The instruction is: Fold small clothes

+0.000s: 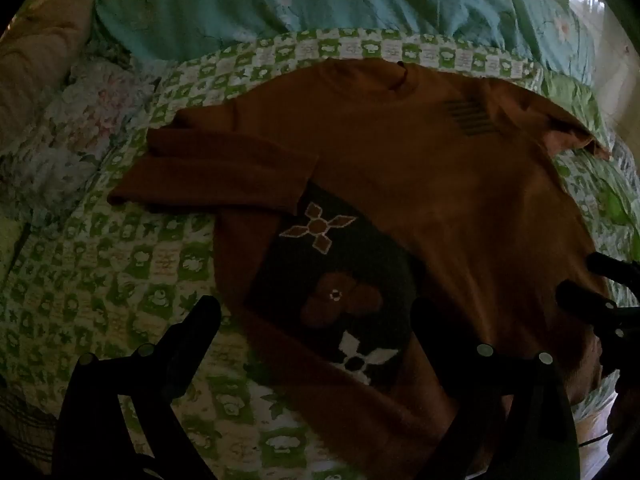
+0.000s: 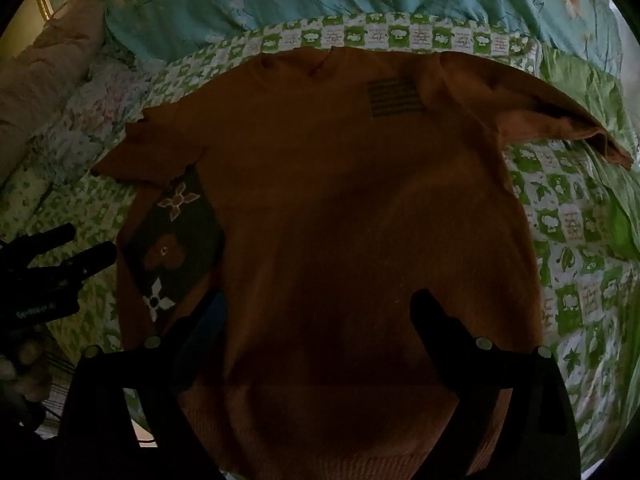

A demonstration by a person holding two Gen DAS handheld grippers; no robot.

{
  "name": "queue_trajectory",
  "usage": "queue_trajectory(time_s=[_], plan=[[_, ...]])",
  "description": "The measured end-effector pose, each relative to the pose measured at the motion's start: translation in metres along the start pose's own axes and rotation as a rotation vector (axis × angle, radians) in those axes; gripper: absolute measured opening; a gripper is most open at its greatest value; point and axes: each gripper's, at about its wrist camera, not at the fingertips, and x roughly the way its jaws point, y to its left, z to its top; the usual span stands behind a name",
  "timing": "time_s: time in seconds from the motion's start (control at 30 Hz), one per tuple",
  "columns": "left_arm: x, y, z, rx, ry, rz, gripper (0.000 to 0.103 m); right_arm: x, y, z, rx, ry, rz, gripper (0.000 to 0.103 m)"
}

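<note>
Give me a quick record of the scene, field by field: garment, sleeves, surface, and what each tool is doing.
garment: brown sweater spread flat, dark flower patch on its front
sleeves: left one folded inward, right one spread out
surface: green checked quilt
left tool: open, above the patch, holding nothing
right tool: open, above the lower body, holding nothing

Both fisheye views are dim and soft, daylight falling on the far turquoise quilt [image 1: 320, 4], foreground deeply shadowed, edges bowed and vignetted.
</note>
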Motion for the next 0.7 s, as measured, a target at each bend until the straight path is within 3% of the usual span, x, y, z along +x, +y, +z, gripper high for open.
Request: queue_trajectory(time_s=[0.7], plan=[[0.0053, 0.0043, 0.0036, 0.01, 0.003, 0.002, 0.096, 0.0016, 0.0014, 0.005, -0.003, -0.001, -0.002, 0.093]])
